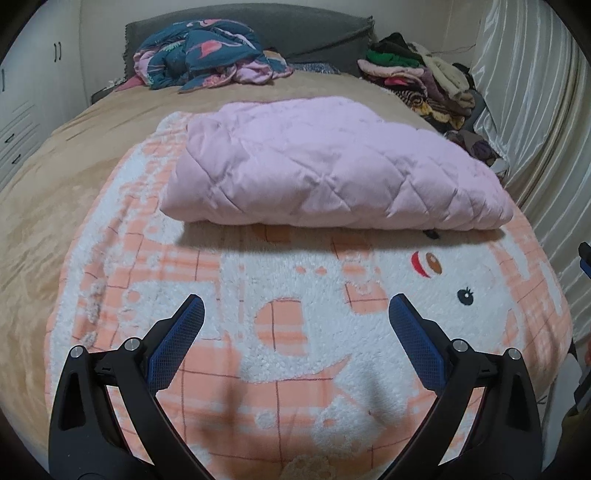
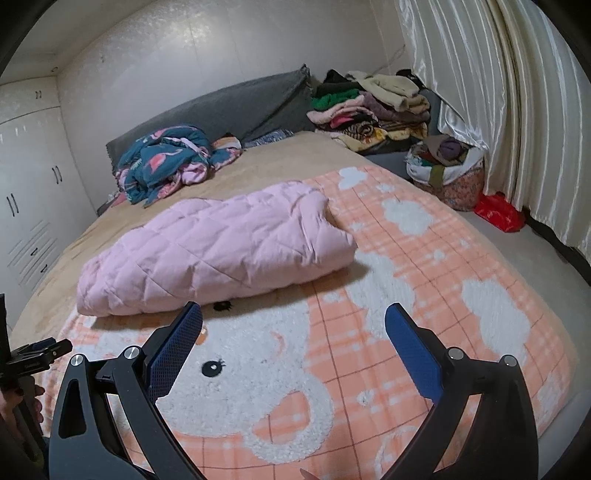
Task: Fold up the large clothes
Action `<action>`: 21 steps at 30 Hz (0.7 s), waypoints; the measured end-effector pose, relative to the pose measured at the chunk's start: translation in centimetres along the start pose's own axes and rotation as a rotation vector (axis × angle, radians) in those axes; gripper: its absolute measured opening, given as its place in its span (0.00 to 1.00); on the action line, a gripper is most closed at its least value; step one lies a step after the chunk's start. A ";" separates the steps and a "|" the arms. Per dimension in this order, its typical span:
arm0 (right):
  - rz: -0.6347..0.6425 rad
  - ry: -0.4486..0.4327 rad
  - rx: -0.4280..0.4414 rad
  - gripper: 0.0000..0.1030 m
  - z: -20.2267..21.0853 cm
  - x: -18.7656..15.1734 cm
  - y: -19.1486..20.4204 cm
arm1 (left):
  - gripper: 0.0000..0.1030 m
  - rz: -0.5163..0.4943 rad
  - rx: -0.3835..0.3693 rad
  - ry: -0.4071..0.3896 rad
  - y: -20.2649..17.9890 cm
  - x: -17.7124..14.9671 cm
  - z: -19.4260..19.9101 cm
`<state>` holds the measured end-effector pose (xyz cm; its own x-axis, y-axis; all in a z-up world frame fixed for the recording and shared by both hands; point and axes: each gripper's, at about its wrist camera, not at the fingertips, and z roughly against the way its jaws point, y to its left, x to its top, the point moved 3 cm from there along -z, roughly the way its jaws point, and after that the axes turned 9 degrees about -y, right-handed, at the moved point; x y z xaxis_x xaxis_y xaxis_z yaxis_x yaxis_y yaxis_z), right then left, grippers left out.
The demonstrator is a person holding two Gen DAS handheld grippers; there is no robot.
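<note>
A pink quilted garment (image 1: pixel 325 166) lies folded in a thick rectangle on an orange and white fleece blanket (image 1: pixel 295 332) spread on the bed. It also shows in the right wrist view (image 2: pixel 218 247), on the blanket (image 2: pixel 406 295). My left gripper (image 1: pixel 295 310) is open and empty, over the blanket, short of the garment's near edge. My right gripper (image 2: pixel 293 317) is open and empty, just in front of the garment's near edge. The left gripper's tip (image 2: pixel 40 350) shows at the left edge of the right wrist view.
A crumpled teal and pink patterned garment (image 1: pixel 207 55) lies by the grey headboard (image 1: pixel 295 29). A pile of folded clothes (image 2: pixel 369 107) sits at the far right corner. A bag of clothes (image 2: pixel 447 170) and a red bag (image 2: pixel 498 212) stand on the floor by the curtain (image 2: pixel 498 110). White wardrobes (image 2: pixel 26 184) stand on the left.
</note>
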<state>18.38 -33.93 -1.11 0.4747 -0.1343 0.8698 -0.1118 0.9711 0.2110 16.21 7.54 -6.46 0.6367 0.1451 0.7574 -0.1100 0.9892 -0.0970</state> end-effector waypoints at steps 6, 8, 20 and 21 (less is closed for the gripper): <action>-0.019 0.035 -0.008 0.96 -1.7 -1.5 -0.4 | 0.91 0.008 0.003 0.025 0.0 -0.5 -1.3; -0.029 0.052 -0.004 0.96 -2.4 -2.0 -0.5 | 0.91 0.031 -0.006 0.040 0.2 -0.6 -1.9; -0.258 0.161 0.000 0.96 -10.9 -2.4 -2.4 | 0.91 0.252 -0.044 0.109 2.4 2.2 -7.5; -0.284 0.165 0.007 0.96 -11.5 -2.3 -2.6 | 0.91 0.265 -0.049 0.106 2.5 2.7 -7.8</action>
<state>27.66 -33.84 -8.79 0.6230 -0.3649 0.6919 0.0395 0.8981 0.4381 23.63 10.56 -9.75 0.6677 0.3970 0.6298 -0.2472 0.9162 -0.3155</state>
